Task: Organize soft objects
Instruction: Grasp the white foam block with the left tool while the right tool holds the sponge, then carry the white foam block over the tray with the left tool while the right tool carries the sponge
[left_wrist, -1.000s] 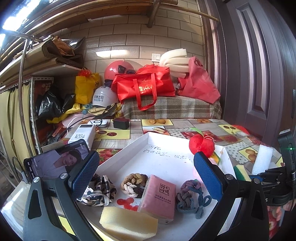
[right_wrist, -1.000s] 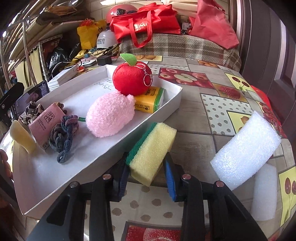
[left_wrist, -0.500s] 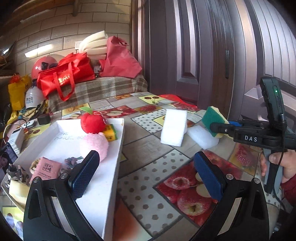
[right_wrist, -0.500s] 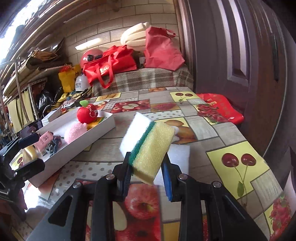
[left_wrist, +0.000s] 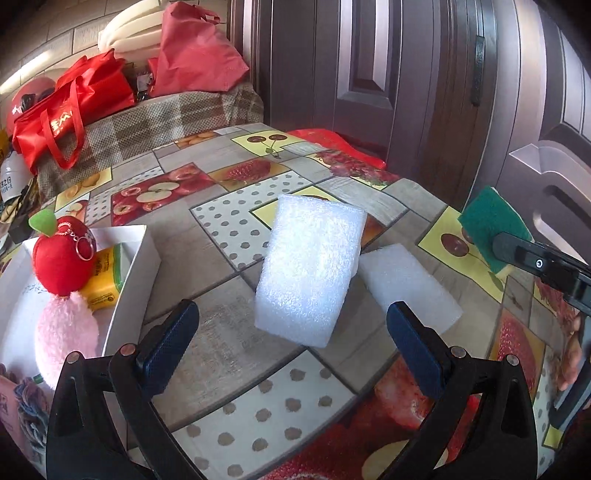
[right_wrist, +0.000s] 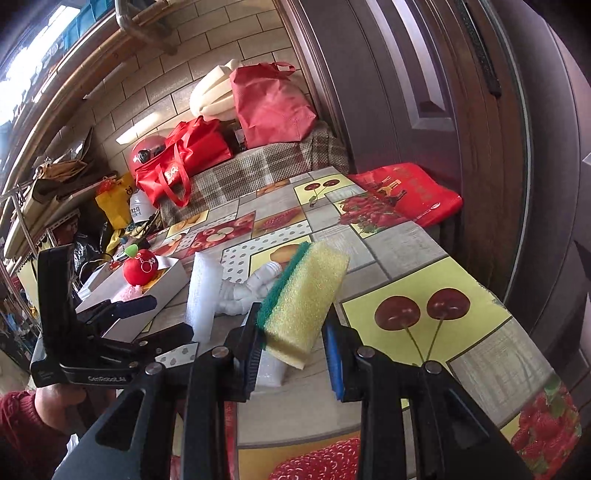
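A fruit-patterned desk (left_wrist: 229, 332) fills both views, dark door panels at the right, red bags (left_wrist: 70, 107) upper left. At left, a white tray (left_wrist: 133, 280) holds a red plush apple (left_wrist: 62, 254), a pink plush (left_wrist: 66, 332) and what seems a yellow packet (left_wrist: 105, 277). The left gripper (left_wrist: 291, 343) is spread wide around a white foam block (left_wrist: 310, 266) at centre, while the right gripper (right_wrist: 291, 354) jaws clench a yellow-green sponge (right_wrist: 306, 299).

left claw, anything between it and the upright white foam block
Nothing: in the left wrist view only bare tablecloth lies between the open left claw and the foam block.

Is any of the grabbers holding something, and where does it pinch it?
The right gripper pinches the yellow sponge by its lower end, green scrubby side against one pad. The left gripper is open and empty.
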